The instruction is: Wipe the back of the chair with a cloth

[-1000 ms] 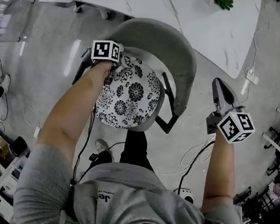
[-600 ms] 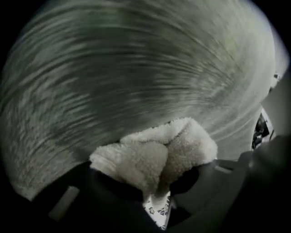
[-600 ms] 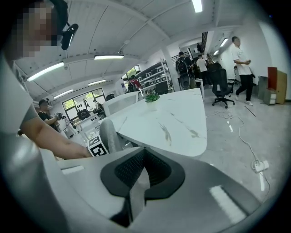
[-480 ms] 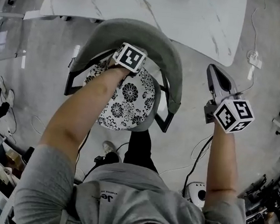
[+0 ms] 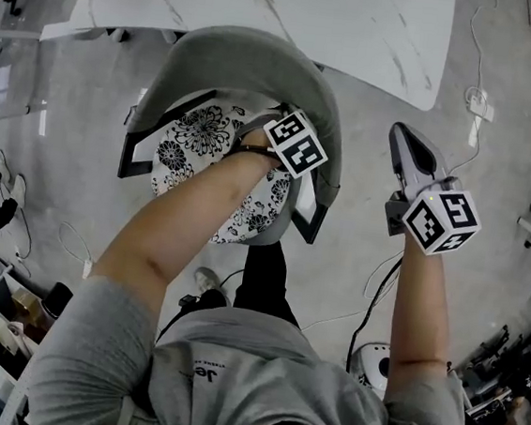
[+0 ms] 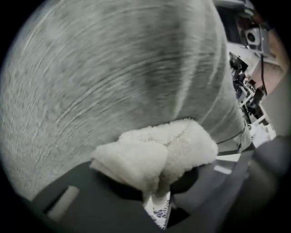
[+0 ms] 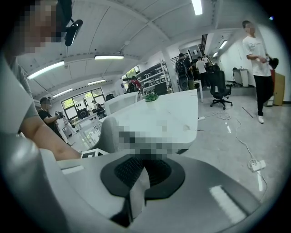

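— Where are you working?

— Over a grey concrete floor (image 5: 352,282), with a white marbled desk (image 5: 268,9) across the top of the head view. The curved grey chair back (image 5: 253,59) sits just below it, upper centre.

— And the cloth?

— It's in my left gripper (image 6: 157,191). Those jaws are closed on a fold of the white fleecy cloth (image 6: 159,150), which bunches out ahead of them. It presses against the inner face of the chair back, toward its right end (the flower-patterned cushion (image 5: 193,138) lies just beneath).

— The other one?

— My right gripper (image 7: 136,182) hangs at the right of the frame, well apart from the chair back. Its jaws are pressed together on nothing.

— How will the cloth handle?

— Soft, light and floppy, I'd judge. Pinched at an edge it would likely fold under or slip, so the hold belongs deep in the bunched middle, leaving a fat pad forward. The back looks padded yet firm enough to push against.
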### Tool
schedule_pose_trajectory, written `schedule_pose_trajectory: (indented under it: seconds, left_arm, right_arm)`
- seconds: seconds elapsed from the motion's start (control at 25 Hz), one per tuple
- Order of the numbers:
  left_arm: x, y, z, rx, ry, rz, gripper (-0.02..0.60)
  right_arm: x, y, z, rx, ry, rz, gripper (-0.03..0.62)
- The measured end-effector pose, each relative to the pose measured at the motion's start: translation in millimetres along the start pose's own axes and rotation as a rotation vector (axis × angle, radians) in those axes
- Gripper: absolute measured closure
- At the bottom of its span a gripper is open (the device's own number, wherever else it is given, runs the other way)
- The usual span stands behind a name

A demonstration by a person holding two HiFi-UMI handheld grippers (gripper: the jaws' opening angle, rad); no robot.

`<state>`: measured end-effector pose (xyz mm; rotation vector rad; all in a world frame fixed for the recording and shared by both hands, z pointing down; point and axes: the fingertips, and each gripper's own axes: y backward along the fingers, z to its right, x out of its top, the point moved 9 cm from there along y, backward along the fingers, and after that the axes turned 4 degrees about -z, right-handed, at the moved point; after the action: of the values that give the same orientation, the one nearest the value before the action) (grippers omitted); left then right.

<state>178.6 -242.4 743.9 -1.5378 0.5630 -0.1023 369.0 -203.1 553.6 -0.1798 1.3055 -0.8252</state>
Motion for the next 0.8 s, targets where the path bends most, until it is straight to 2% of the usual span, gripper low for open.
schedule_pose_trajectory:
  seconds: [0.16, 0.24, 0.28, 0.36, 0.48, 0.6, 0.68, 0.8]
  left_arm:
    - [3.4, 1.9, 25.7, -0.008, -0.074, 0.031, 0.431]
    - [-3.9, 9.7, 26.8, -0.043, -0.033, 0.089, 0.431]
    - [-11.9, 15.9, 22.6, -0.061, 0.028, 0.123, 0.431]
    - [-40.9, 30.5, 5.6, -0.067, 0.201, 0.167, 0.431]
    - [-118.4, 49.7, -37.4, 0.051, 0.5, 0.133, 0.431]
    - [-195.4, 45.1, -63.7, 0.008, 0.802, 0.126, 0.431]
    - [-236.6, 42.8, -83.6, 0.044, 0.912, 0.105, 0.431]
    - [-273.3, 34.0, -110.4, 0.137, 0.986, 0.079, 0.431]
  right_arm:
    - [-3.6, 4.8, -14.4, -0.002, 0.028, -0.007, 0.591]
    - [-6.7, 5.6, -23.6, -0.001, 0.034, -0.01, 0.591]
    - [-8.7, 6.0, -28.3, 0.002, 0.031, -0.011, 0.591]
    - [-14.1, 7.2, -36.6, 0.006, 0.02, -0.013, 0.591]
    - [-22.5, 8.7, -47.3, 0.007, 0.004, -0.019, 0.591]
    - [-30.1, 6.2, -54.5, 0.005, -0.004, -0.03, 0.591]
    - [-35.3, 1.7, -54.9, -0.001, -0.007, -0.042, 0.591]
    - [-38.3, -5.6, -48.6, -0.009, 0.004, -0.068, 0.591]
